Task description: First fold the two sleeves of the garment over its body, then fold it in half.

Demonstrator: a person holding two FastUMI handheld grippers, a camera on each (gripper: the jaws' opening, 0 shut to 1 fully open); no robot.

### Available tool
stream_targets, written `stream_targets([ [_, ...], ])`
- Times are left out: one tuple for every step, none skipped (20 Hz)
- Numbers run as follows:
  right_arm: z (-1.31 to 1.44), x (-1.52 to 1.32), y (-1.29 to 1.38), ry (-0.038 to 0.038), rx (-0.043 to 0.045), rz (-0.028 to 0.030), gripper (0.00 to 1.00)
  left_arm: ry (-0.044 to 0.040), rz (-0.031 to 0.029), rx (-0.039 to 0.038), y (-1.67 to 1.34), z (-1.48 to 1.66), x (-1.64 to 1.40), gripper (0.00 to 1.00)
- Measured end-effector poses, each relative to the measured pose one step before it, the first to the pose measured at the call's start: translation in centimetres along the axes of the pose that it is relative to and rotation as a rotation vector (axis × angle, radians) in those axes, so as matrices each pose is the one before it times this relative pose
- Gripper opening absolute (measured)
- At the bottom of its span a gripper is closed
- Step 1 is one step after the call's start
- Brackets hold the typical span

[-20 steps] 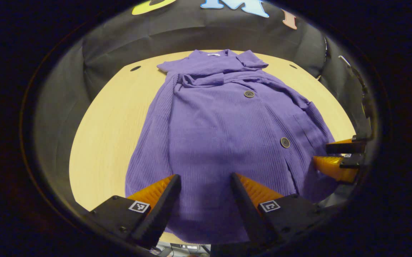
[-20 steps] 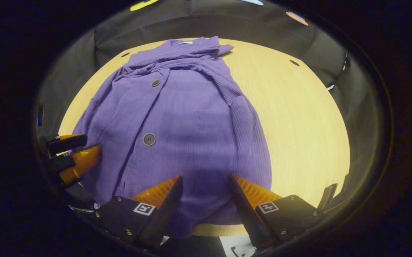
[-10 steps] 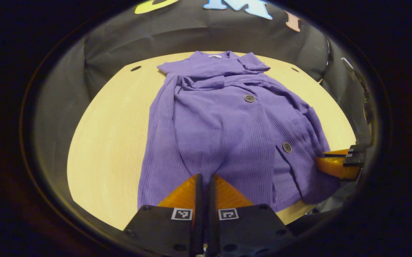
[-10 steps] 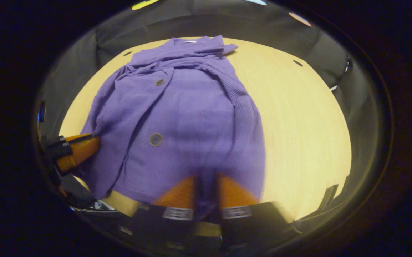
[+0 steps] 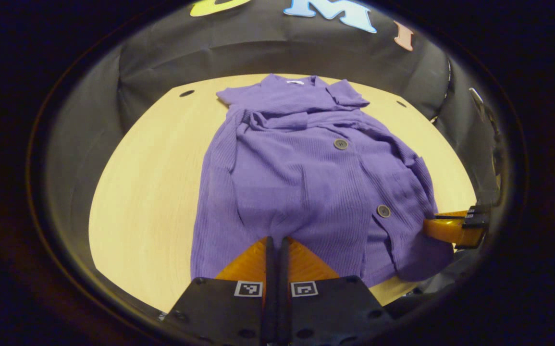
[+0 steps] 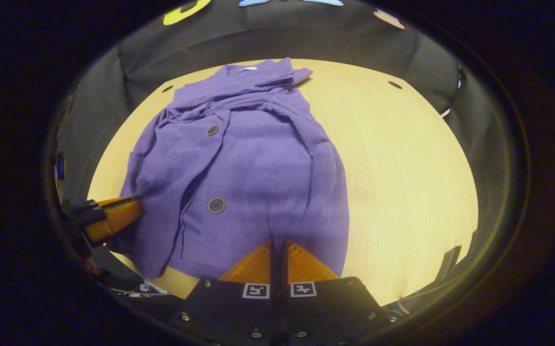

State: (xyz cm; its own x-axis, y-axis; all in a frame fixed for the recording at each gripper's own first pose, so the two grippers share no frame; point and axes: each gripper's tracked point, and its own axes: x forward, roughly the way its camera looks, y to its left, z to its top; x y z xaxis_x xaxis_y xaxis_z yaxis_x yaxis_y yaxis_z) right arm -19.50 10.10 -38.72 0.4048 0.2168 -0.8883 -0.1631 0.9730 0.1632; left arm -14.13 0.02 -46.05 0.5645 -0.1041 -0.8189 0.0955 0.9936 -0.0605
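We see a purple ribbed-knit cardigan (image 5: 306, 178) lying flat on the pale wood-grain table (image 5: 147, 192), collar toward the far edge, both sleeves already crossed over the chest in a rumpled band. Two round dark buttons (image 5: 340, 143) sit along its front, and a small white tag shows inside the collar, too small for us to read.

The left gripper (image 5: 275, 242) has its orange ridged fingers pressed together on the near hem, pinching the knit, which puckers up around the tips. The right gripper (image 6: 277, 245) is likewise clamped on the hem at its own corner, the cloth drawn up into soft folds. Each black gripper body carries two small square black-and-white markers.
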Motion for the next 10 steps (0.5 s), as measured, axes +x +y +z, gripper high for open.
stream_targets([
  [0.533,-0.136,0.111,-0.01031,0.00450,0.00214,0.01,-0.00816,-0.00251,0.00044,0.062,0.714,-0.146,0.07],
  [0.525,-0.169,0.113,-0.01062,0.00344,0.00248,0.01,-0.01200,-0.00166,0.00079,0.042,0.613,-0.096,0.07],
  [0.751,-0.152,0.172,-0.01302,0.00417,0.00387,0.01,-0.01458,-0.00097,-0.00038,0.116,0.984,-0.100,0.07],
  [0.781,-0.095,0.144,-0.01462,0.00311,0.00274,0.01,-0.01565,-0.00295,-0.00045,-0.007,0.857,-0.022,0.07],
  [1.002,-0.076,0.099,-0.01797,0.00369,0.00258,0.01,-0.01432,-0.00176,-0.00147,0.059,1.045,-0.044,0.07],
  [1.054,-0.017,0.097,-0.01801,0.00275,0.00345,0.01,-0.01432,-0.00040,-0.00024,0.010,0.817,0.037,0.07],
  [1.035,0.038,0.105,-0.01606,0.00118,0.00391,0.01,-0.01335,-0.00047,0.00030,0.134,0.990,0.052,0.07],
  [1.175,0.105,0.040,-0.01854,0.00030,0.00356,0.01,-0.01102,-0.00026,0.00137,0.118,0.749,0.081,0.07],
  [1.248,0.117,0.040,-0.01908,-0.00054,0.00285,0.01,-0.00747,-0.00068,-0.00001,0.135,0.811,0.120,0.06],
  [1.175,0.006,0.036,-0.01875,-0.00143,0.00420,0.01,-0.00905,0.00002,-0.00244,0.093,0.779,0.184,0.07],
])
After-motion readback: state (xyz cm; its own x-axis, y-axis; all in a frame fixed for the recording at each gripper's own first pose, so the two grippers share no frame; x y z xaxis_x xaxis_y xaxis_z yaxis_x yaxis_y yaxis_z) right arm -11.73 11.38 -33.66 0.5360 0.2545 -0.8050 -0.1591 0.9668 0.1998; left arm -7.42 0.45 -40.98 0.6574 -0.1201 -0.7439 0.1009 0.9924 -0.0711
